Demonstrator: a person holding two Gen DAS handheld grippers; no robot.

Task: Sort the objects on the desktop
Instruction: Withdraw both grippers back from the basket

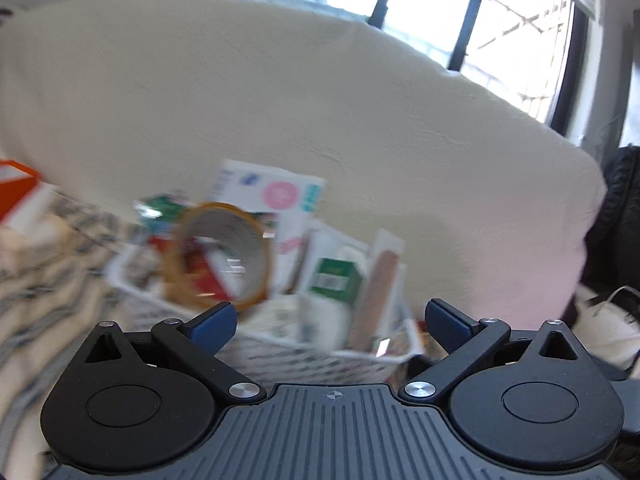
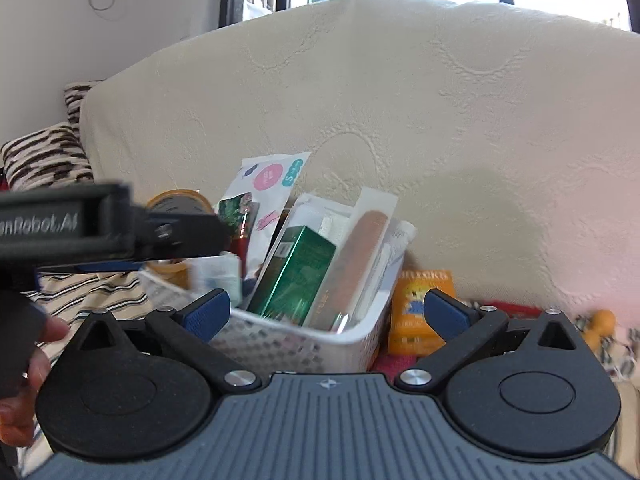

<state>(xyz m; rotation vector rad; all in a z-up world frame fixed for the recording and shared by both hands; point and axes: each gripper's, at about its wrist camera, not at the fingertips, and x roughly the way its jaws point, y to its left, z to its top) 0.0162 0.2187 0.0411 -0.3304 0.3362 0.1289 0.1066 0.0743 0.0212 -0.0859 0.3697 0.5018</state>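
Over basket (image 2: 352,336) | one tape roll (image 1: 222,256), one green box (image 2: 296,276) | left gripper (image 1: 332,320), right gripper (image 2: 326,314) both spread, empty

- You could read "nRobot.AI", cut off at its start, on the left gripper (image 2: 192,236) body.
- Print on the orange box (image 2: 420,308) and white pouch (image 2: 268,192) stayed illegible to you.

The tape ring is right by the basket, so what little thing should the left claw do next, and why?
Probably draw the left claw back, away from the basket. Its jaws are wide open and hold nothing, and the tape ring sits over the basket's left end among the packets. The picture is blurry, so I cannot tell if the ring has settled.
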